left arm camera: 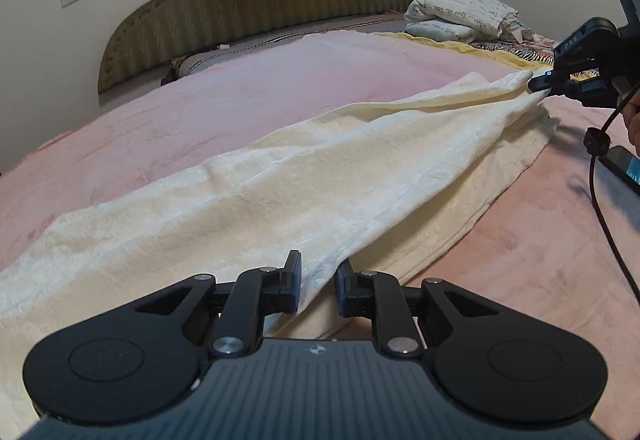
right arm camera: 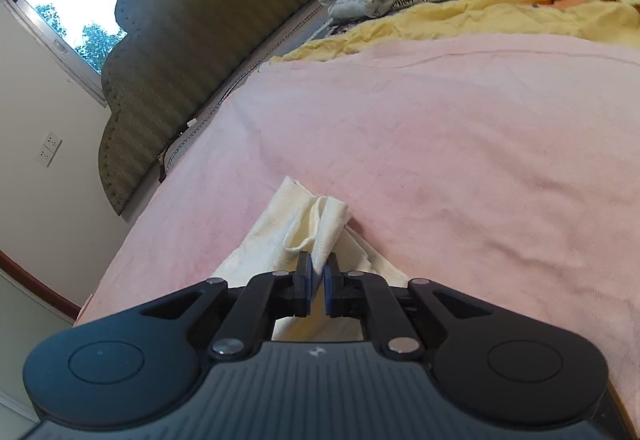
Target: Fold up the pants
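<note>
The cream pants [left arm camera: 320, 176] lay stretched on the pink blanket [left arm camera: 224, 100], long axis running from my left gripper [left arm camera: 318, 280] away to my right gripper [right arm camera: 317, 276]. My right gripper was clamped on the far end. My left stood slightly apart, the near edge between its jaws, ungripped.

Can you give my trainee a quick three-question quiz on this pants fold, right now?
1. True or false: the right tongs are shut on the cream pants.
2. The pants lie on a: A) yellow sheet B) pink blanket C) bare mattress.
3. What stands between the fingers of the left tongs?

Key: 1 true. 2 B. 3 a fold of the pants, with the fingers apart and not pinching it.
</note>
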A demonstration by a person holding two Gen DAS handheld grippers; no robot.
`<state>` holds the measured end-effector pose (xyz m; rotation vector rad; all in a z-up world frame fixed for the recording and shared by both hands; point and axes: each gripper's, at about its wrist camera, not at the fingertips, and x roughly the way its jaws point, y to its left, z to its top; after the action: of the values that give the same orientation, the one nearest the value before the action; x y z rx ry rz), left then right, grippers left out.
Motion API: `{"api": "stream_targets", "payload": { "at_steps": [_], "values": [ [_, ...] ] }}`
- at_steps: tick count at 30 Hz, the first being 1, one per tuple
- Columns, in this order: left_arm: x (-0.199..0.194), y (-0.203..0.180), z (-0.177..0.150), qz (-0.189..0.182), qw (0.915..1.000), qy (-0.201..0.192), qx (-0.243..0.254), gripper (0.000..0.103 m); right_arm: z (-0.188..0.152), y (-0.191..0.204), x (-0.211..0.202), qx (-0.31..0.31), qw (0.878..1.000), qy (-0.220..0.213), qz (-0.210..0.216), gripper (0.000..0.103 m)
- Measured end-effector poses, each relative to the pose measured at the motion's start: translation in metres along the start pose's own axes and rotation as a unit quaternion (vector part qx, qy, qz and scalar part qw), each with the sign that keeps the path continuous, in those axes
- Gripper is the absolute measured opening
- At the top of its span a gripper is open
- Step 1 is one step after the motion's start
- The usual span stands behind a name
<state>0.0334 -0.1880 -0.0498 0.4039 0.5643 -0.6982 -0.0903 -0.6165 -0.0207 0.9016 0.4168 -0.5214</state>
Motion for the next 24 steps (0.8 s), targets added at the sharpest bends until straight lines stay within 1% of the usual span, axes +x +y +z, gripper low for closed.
{"api": "stream_targets", "payload": {
  "at_steps": [2,4,5,6,8,12,15,17,18,19,20,21,22,23,24],
  "values": [
    [-0.006,0.0,-0.006,0.002,1.0,-0.002,0.004,0.021,-0.001,0.003,-0.003,-0.007,1.0,-0.002,-0.001,0.006],
    [-0.007,0.0,-0.009,-0.001,1.0,-0.001,0.005,0.02,0.0,0.002,-0.017,0.006,1.0,-0.005,0.016,0.007],
    [-0.008,0.0,-0.01,-0.001,1.0,-0.001,0.003,0.02,0.001,0.004,-0.021,-0.004,1.0,-0.009,0.019,0.007],
    [-0.009,0.001,-0.01,-0.002,1.0,-0.003,0.0,0.019,0.002,0.005,-0.024,-0.017,1.0,-0.009,0.014,0.007],
    [-0.011,0.003,-0.01,-0.006,1.0,-0.005,-0.003,0.019,0.003,0.003,-0.025,-0.019,1.0,0.001,0.011,0.007],
    [-0.015,0.007,-0.012,-0.002,0.9999,-0.009,-0.007,0.019,-0.004,-0.006,-0.013,-0.027,0.999,0.027,-0.022,0.008],
    [-0.018,0.013,-0.014,-0.008,0.9998,-0.014,-0.013,0.019,-0.008,-0.012,-0.017,-0.021,1.0,0.02,-0.013,0.009],
    [-0.017,0.014,-0.015,-0.01,0.9999,-0.009,-0.009,0.019,-0.006,-0.015,-0.016,-0.016,1.0,0.022,-0.006,0.009],
    [-0.017,0.014,-0.016,-0.01,0.9999,-0.007,-0.007,0.019,-0.004,-0.015,-0.014,-0.022,0.999,0.031,-0.014,0.01],
    [-0.019,0.013,-0.015,-0.013,0.9999,-0.006,-0.005,0.019,-0.002,-0.013,-0.015,-0.031,0.999,0.031,-0.031,0.016],
    [-0.021,0.013,-0.015,-0.019,0.9998,-0.005,-0.004,0.018,0.0,-0.01,-0.023,-0.04,0.998,0.012,-0.052,0.024],
    [-0.023,0.014,-0.014,-0.026,0.9996,-0.003,-0.004,0.018,0.002,-0.006,-0.034,-0.051,0.995,-0.023,-0.081,0.026],
    [-0.025,0.015,-0.013,-0.034,0.9994,-0.002,-0.006,0.018,0.003,0.001,-0.047,-0.072,0.99,-0.059,-0.106,0.028],
    [-0.027,0.016,-0.012,-0.045,0.9989,-0.002,-0.009,0.018,0.003,0.011,-0.057,-0.104,0.984,-0.088,-0.117,0.028],
    [-0.029,0.017,-0.011,-0.055,0.9984,-0.003,-0.013,0.018,0.001,0.025,-0.063,-0.145,0.98,-0.093,-0.1,0.028]
  ]
}}
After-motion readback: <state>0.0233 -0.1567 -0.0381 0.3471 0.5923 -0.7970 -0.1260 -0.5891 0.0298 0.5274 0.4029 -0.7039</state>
